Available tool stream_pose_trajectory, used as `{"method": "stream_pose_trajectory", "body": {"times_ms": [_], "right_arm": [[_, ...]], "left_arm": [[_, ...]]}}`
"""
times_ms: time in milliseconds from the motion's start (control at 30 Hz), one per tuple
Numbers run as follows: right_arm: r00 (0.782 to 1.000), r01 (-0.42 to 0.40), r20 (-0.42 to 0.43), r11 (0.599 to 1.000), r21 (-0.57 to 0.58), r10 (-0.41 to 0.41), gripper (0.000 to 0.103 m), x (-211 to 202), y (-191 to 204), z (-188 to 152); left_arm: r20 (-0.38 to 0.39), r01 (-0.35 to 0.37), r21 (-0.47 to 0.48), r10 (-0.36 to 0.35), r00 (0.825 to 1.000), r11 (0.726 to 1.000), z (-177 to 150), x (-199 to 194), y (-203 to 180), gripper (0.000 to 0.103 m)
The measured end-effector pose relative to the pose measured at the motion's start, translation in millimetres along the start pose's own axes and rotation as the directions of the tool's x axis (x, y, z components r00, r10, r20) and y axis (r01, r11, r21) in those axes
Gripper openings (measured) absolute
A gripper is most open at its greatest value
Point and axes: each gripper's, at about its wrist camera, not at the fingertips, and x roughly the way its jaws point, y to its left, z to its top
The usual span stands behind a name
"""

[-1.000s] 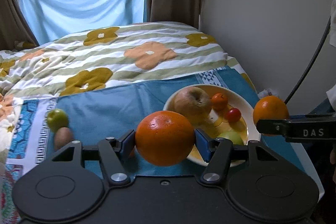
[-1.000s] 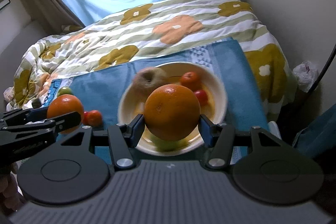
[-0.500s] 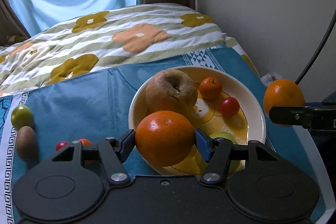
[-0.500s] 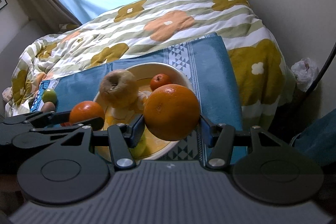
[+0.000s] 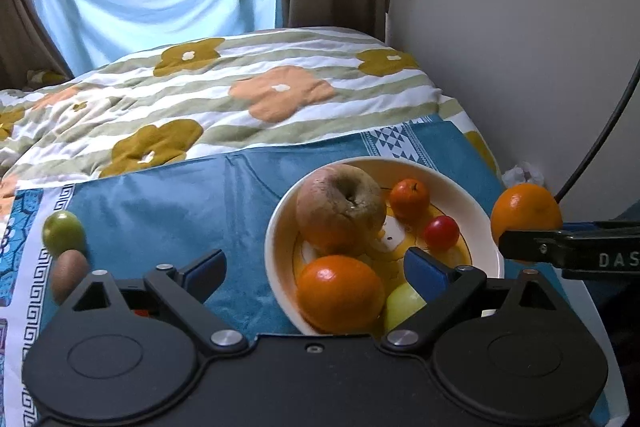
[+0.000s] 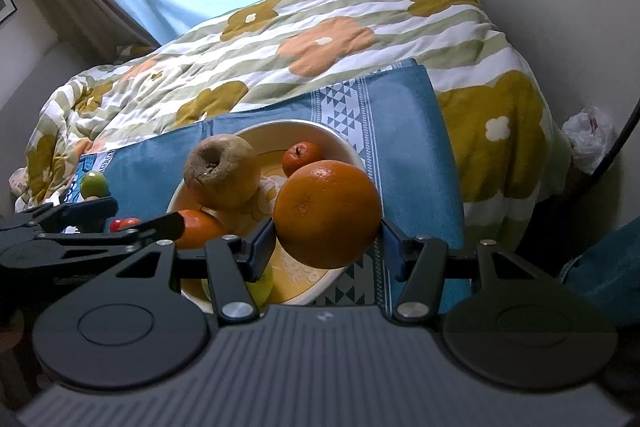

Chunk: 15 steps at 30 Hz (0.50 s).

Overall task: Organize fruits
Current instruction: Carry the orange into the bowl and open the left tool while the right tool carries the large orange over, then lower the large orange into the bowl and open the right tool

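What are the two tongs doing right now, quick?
Left tongs: open, holding nothing; an orange sits in the bowl between them.
Right tongs: closed on another orange.

I see a teal cloth (image 5: 168, 211) under a cream bowl (image 5: 476, 203), orange oranges (image 5: 340, 293), and an olive-and-orange flowered, striped quilt (image 5: 240, 99) at upper centre.

Bed (image 5: 280, 95) with floral quilt; blue cloth (image 5: 168, 203) on it, bearing bowl (image 5: 486, 227).
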Motion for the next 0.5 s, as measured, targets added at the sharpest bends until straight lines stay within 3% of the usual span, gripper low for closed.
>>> {"method": "stream_pose_trajectory", "body": {"times_ms": [500], "right_arm": [[0.998,-0.048,-0.051,0.998,-0.043,0.046,0.071,30.0,14.7,-3.0]], "left_arm": [[-0.006,-0.077,-0.039,0.076,0.997,0.996,-23.7,-28.9,14.6,0.098]]}}
